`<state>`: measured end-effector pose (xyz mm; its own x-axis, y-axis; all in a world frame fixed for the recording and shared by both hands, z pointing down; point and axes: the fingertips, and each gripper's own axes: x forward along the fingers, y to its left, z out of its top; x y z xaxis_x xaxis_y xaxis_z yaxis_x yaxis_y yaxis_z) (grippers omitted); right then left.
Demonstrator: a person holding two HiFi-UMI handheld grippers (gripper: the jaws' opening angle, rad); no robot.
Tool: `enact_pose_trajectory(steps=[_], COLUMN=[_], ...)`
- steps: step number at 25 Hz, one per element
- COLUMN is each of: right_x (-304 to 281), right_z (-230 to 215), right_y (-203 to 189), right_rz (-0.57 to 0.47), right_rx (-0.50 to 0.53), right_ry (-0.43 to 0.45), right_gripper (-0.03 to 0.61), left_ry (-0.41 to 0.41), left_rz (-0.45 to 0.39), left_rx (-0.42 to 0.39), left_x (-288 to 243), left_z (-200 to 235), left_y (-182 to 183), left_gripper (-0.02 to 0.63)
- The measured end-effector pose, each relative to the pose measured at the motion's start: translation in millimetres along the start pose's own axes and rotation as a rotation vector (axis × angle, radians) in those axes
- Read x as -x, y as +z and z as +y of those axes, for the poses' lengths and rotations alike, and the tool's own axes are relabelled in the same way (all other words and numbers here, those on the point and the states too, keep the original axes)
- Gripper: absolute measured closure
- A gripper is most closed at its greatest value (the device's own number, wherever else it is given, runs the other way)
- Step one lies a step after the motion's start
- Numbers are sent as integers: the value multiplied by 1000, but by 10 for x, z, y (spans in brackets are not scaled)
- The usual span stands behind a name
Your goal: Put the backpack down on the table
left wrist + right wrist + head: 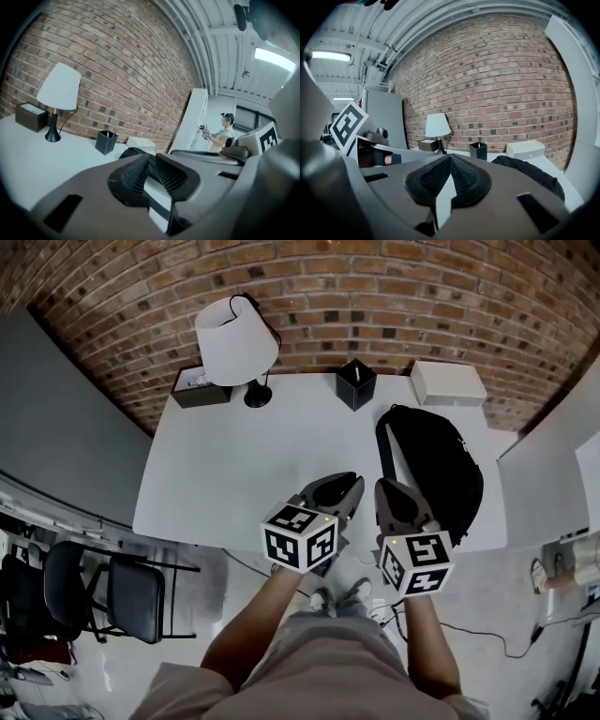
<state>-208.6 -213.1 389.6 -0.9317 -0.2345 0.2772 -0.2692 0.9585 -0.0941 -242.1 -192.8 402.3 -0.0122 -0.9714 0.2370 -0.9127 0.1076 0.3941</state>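
Backpack point(431, 470) lies on table point(234, 474), just beyond right gripper point(396, 495), whose jaws are together and empty. Left gripper point(337, 491) is slightly parted, holding nothing.

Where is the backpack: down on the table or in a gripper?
Down on the table: the backpack lies slumped near its right edge. The left gripper and right gripper hold nothing.

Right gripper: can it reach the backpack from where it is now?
Probably yes. The right gripper sits just beside the backpack near the front edge of the table, nothing between them. Its jaws are shut, so they must open first.
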Motion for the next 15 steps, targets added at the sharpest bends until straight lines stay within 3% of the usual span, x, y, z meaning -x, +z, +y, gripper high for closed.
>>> enact_pose_trajectory(steps=[4,15], right_x=[12,17], right_z=[176,467], right_y=[37,23], right_rz=[-10,-18], right_rx=[-4,9], right_ry=[-3,-26], right_gripper=[577,577], left_ry=[10,54], left_rz=[-7,-17], left_rx=[-71,-135], left_x=[168,490], left_z=[-28,58], left_y=[42,-9], left_gripper=[572,606])
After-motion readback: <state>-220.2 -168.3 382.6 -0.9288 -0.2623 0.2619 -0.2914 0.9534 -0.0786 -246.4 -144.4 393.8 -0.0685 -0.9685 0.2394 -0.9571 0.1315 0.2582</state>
